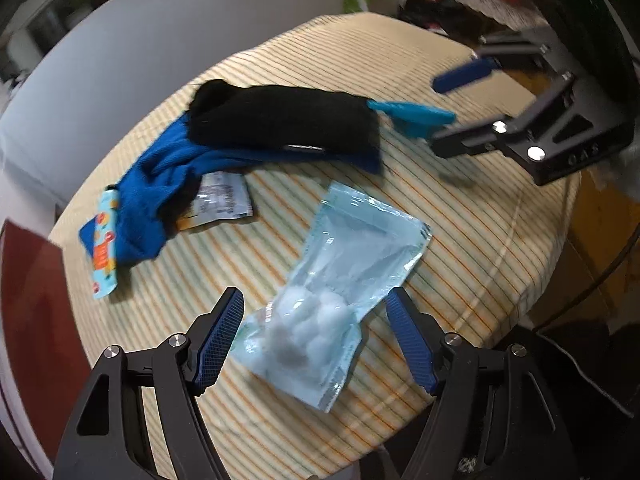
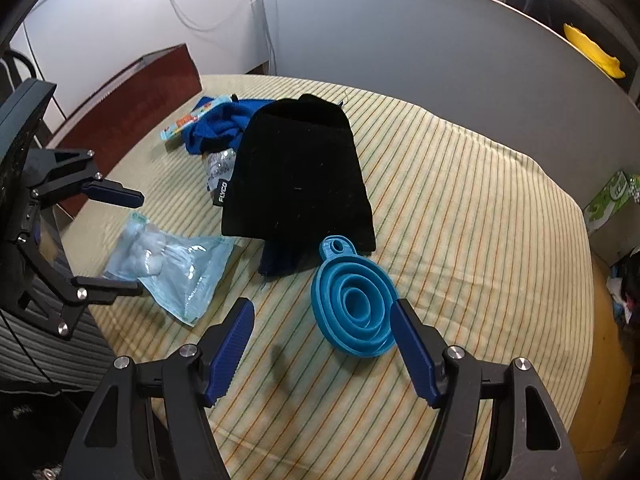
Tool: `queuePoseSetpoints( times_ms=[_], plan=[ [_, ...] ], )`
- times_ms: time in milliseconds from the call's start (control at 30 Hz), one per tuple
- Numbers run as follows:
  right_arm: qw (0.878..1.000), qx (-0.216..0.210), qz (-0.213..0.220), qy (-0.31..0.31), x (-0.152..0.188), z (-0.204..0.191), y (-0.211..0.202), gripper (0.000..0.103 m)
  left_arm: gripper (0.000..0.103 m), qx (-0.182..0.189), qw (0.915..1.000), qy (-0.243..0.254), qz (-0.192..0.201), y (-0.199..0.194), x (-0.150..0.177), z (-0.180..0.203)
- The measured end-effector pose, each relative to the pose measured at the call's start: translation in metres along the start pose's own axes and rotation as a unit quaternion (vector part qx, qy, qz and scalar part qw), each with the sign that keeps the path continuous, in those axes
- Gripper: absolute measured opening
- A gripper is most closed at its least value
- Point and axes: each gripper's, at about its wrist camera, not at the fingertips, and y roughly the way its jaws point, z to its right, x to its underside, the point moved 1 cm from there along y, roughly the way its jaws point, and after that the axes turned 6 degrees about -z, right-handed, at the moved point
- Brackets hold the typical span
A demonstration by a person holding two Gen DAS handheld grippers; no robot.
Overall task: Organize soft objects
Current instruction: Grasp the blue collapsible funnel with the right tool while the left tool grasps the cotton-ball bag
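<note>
Left wrist view, gripper: the left gripper (image 1: 314,334) has its blue-padded jaws spread apart, hovering on either side of the near end of a cotton ball bag (image 1: 340,300) without touching it.
Left wrist view, soft items: a black beanie (image 1: 280,120) lies on a blue cloth (image 1: 160,188) at the far left; a small silver packet (image 1: 222,200) and a colourful pouch (image 1: 102,248) peek from under the cloth, their print too blurred to read.
Left wrist view, right side: the right gripper (image 1: 440,104) enters, jaws apart, blurred.
Right wrist view, gripper: jaws wide apart and holding nothing, just near of a blue collapsible funnel (image 2: 354,304).
Right wrist view, writing: the beanie's side tag (image 2: 223,192) reads "FLYCO".
Surface: a round table under a yellow striped cloth (image 2: 480,240).
Room: a grey partition (image 2: 420,48) behind, and a green tissue box (image 2: 610,200) at far right.
</note>
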Motion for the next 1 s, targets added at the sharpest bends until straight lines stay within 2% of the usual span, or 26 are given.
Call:
queuePoseSetpoints(
  times_ms=[100, 267, 400, 533, 600, 667, 800, 867, 1000],
  plan=[
    [1.000, 0.007, -0.008, -0.007, -0.002, 0.000, 0.006, 0.067, 0.074, -0.006, 0.9999, 0.014, -0.004, 0.008, -0.003, 0.007],
    [1.000, 0.015, -0.012, -0.006, -0.004, 0.003, 0.014, 0.067, 0.075, -0.003, 0.9999, 0.006, -0.008, 0.022, -0.005, 0.008],
    [0.999, 0.026, -0.019, -0.012, -0.005, 0.003, 0.021, 0.066, 0.075, 0.016, 0.9998, -0.011, -0.009, 0.026, -0.005, 0.003],
    [0.999, 0.025, -0.025, -0.013, -0.005, 0.004, 0.026, 0.059, 0.075, 0.026, 0.9995, -0.014, -0.009, 0.026, -0.003, 0.004],
    [0.999, 0.028, -0.026, -0.015, -0.005, 0.004, 0.027, 0.058, 0.071, 0.038, 0.9990, -0.021, -0.011, 0.027, -0.003, 0.004],
    [0.999, 0.031, -0.026, -0.016, -0.006, 0.003, 0.028, 0.052, 0.068, 0.041, 0.9989, -0.024, -0.009, 0.030, -0.006, -0.002],
    [0.999, 0.033, -0.025, -0.008, -0.007, 0.008, 0.026, 0.038, 0.051, 0.046, 0.9981, -0.042, -0.002, 0.027, -0.007, -0.008],
    [0.999, 0.025, -0.022, 0.002, -0.005, 0.012, 0.024, 0.037, 0.045, 0.051, 0.9974, -0.052, 0.001, 0.027, -0.005, -0.012],
    [1.000, 0.019, -0.016, 0.016, -0.001, 0.015, 0.022, 0.036, 0.042, 0.061, 0.9957, -0.070, 0.007, 0.024, -0.001, -0.018]
  ],
)
